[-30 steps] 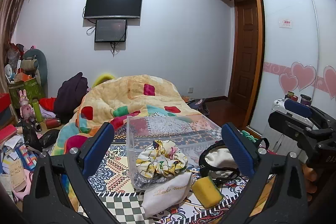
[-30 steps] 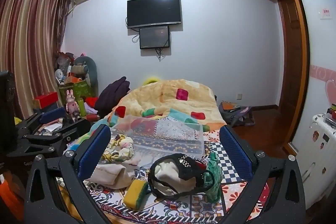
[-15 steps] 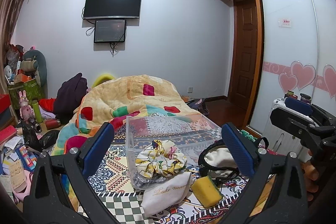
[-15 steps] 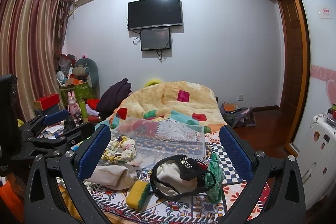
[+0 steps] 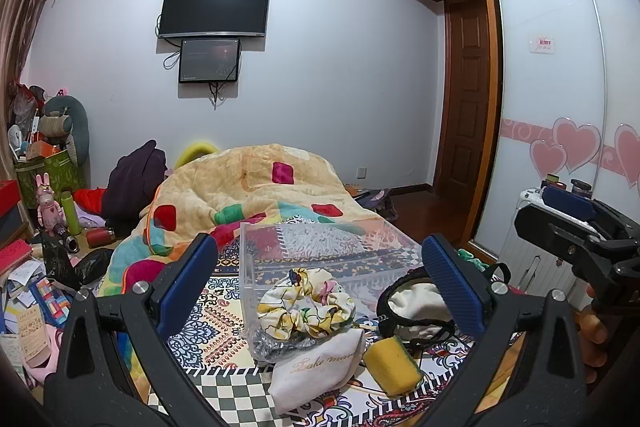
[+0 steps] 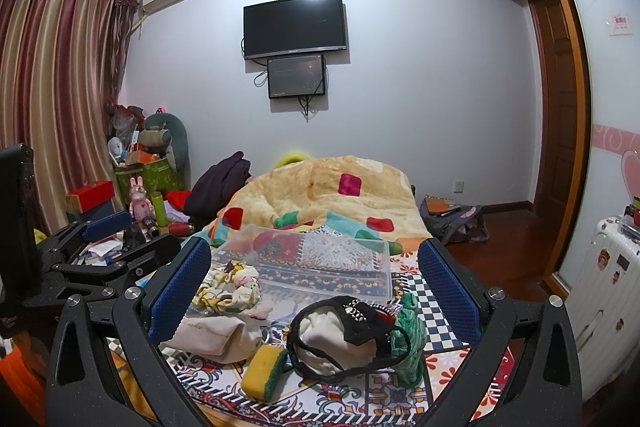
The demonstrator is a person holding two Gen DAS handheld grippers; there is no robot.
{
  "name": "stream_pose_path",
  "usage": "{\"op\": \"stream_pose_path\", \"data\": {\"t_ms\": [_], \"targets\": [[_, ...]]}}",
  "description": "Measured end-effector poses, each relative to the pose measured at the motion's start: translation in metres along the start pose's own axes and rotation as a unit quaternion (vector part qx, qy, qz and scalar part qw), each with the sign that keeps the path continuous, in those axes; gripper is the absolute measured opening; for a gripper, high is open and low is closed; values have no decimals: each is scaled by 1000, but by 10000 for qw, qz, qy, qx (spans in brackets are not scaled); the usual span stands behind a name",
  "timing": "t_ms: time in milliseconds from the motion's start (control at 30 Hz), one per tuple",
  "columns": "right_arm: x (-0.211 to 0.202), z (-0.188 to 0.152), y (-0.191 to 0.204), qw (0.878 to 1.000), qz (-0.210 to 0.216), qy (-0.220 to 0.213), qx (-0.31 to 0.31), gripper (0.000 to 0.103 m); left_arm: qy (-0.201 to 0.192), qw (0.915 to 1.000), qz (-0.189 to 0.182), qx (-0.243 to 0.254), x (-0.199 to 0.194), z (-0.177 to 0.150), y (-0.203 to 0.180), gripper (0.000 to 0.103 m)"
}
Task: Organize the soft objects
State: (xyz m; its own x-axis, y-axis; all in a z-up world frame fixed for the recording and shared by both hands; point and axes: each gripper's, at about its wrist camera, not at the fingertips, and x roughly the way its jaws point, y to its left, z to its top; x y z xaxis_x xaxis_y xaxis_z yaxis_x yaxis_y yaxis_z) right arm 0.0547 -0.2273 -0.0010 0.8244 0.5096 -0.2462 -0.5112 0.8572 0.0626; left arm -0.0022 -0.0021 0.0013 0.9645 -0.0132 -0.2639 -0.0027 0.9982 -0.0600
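A clear plastic box (image 5: 320, 251) (image 6: 316, 259) stands on the patterned bed cover. In front of it lie a floral scrunchie (image 5: 306, 309) (image 6: 226, 287), a white pouch (image 5: 316, 367) (image 6: 212, 335), a yellow-green sponge (image 5: 392, 361) (image 6: 264, 371), a white cloth ringed by black lace (image 5: 416, 307) (image 6: 340, 339) and a green cloth (image 6: 410, 343). My left gripper (image 5: 318, 291) is open and empty above the scrunchie. My right gripper (image 6: 314, 287) is open and empty above the lace item. Each gripper shows at the edge of the other's view.
A yellow patchwork quilt (image 5: 256, 187) is heaped behind the box. Clutter, boxes and bottles (image 5: 52, 219) fill the floor on the left. A white suitcase (image 6: 608, 267), a wardrobe and a wooden door (image 5: 468, 99) stand on the right.
Both grippers have shifted very slightly; the view has edged a little. Both stay open and empty, and the objects on the bed have not moved.
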Motion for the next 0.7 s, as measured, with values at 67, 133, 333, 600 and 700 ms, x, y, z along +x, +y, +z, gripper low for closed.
{"op": "stream_pose_path", "data": {"t_ms": [67,133,333,600,700], "targets": [[0,0,0,10000,0,-5,-1,103,-4,10000,-5,-4,-1,1,0,103],[0,0,0,10000,1,-3,-3,103,-6,10000,-8,-1,-2,0,0,103],[0,-1,0,10000,1,-6,-2,103,-12,10000,-6,0,-2,1,0,103],[-1,-1,1,10000,13,-13,9,103,-10,10000,-3,1,-2,0,0,103],[-1,-1,1,10000,15,-14,7,103,-12,10000,-7,-9,-2,1,0,103]]}}
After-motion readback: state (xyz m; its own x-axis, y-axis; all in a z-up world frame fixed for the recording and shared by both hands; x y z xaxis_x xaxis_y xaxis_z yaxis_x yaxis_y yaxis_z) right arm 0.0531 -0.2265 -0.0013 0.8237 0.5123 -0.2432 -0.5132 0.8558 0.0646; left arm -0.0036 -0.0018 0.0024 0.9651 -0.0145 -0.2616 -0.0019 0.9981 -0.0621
